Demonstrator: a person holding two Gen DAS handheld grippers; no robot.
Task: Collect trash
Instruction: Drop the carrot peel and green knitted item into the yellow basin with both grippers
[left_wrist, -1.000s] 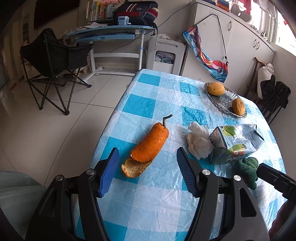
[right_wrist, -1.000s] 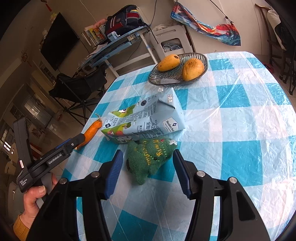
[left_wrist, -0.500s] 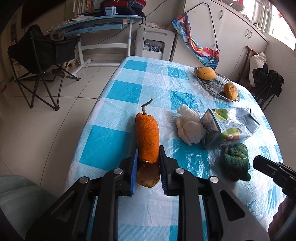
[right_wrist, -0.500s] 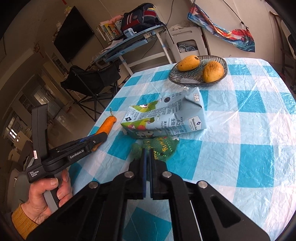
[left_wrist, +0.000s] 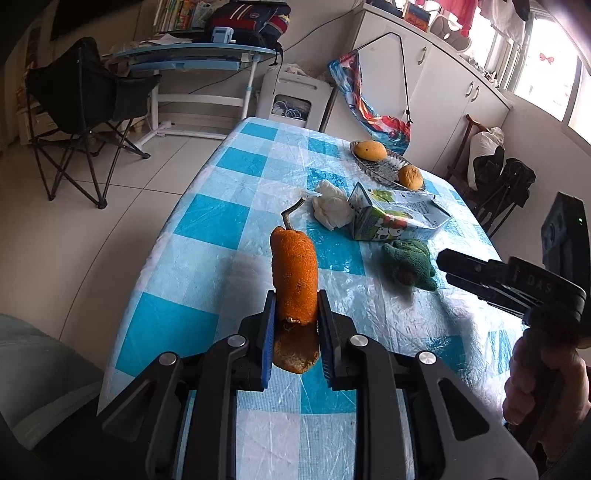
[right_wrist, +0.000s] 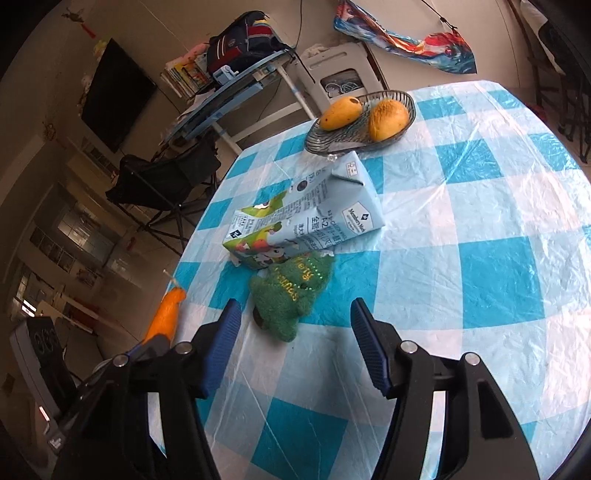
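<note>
Both blue-padded fingers (left_wrist: 267, 332) of my left gripper (left_wrist: 295, 334) are clamped on the long orange peel with its curled stem (left_wrist: 294, 273), lifted above the blue-and-white checked counter (left_wrist: 218, 221). My right gripper (right_wrist: 295, 345) has its fingers (right_wrist: 223, 341) spread apart just short of the green plush toy (right_wrist: 291, 291), which touches the flattened pale-blue milk carton (right_wrist: 306, 218); a crumpled white tissue (left_wrist: 330, 206) lies beside it.

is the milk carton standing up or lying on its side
On its side. The milk carton lies flat on the checked tablecloth, its gabled top pointing toward the fruit bowl; the green plush touches it.
</note>
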